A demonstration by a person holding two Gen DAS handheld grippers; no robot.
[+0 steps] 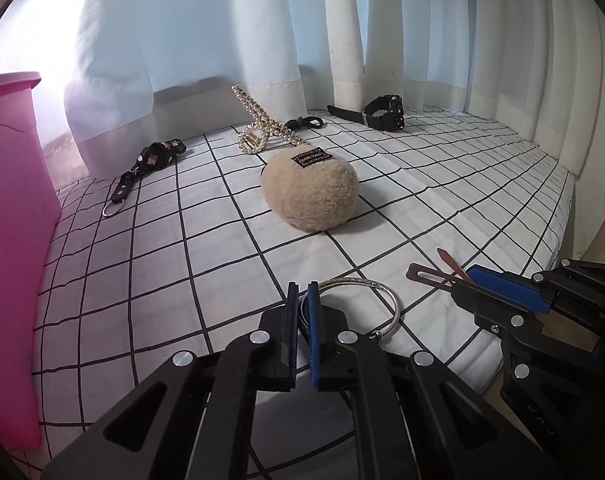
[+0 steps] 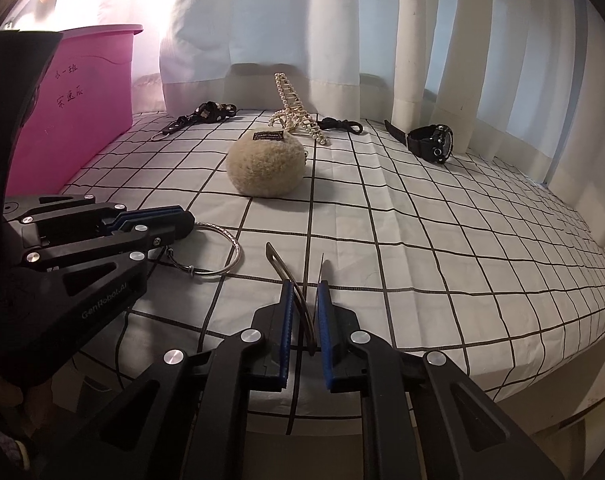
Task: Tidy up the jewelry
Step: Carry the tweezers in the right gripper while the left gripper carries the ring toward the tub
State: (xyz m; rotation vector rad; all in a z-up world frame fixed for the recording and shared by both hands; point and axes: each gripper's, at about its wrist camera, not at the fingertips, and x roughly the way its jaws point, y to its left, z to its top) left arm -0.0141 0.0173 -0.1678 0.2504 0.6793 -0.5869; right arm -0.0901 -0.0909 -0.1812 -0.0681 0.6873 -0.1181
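Bangle (image 1: 352, 304) metal sits pinched between my left fingers (image 1: 291, 304), which are pressed nearly together on its near-left rim; the rest of the ring lies on the checked bed (image 1: 182, 280) just right of those fingers. My left gripper (image 2: 182, 222) shows from the side in the right wrist view, tips closed on the bangle (image 2: 218, 252). My right gripper (image 2: 304, 292) holds a thin dark hair clip (image 2: 290, 280) between its fingers (image 2: 325, 320), which are narrowly spread around it; the clip's tip juts forward past the tips. I cannot tell how firmly it is clamped.

Ahead of both grippers, well apart, rests a fuzzy beige pouch (image 1: 309, 192). Just beyond it stands a pearl claw clip (image 1: 258, 128), with a black cord (image 1: 302, 123) beside it. Far left of my fingers lies a studded black strap (image 1: 150, 164); farther left rises a pink bin (image 1: 10, 240). Far right, against the curtain (image 1: 222, 20), lies a black watch (image 1: 382, 114).
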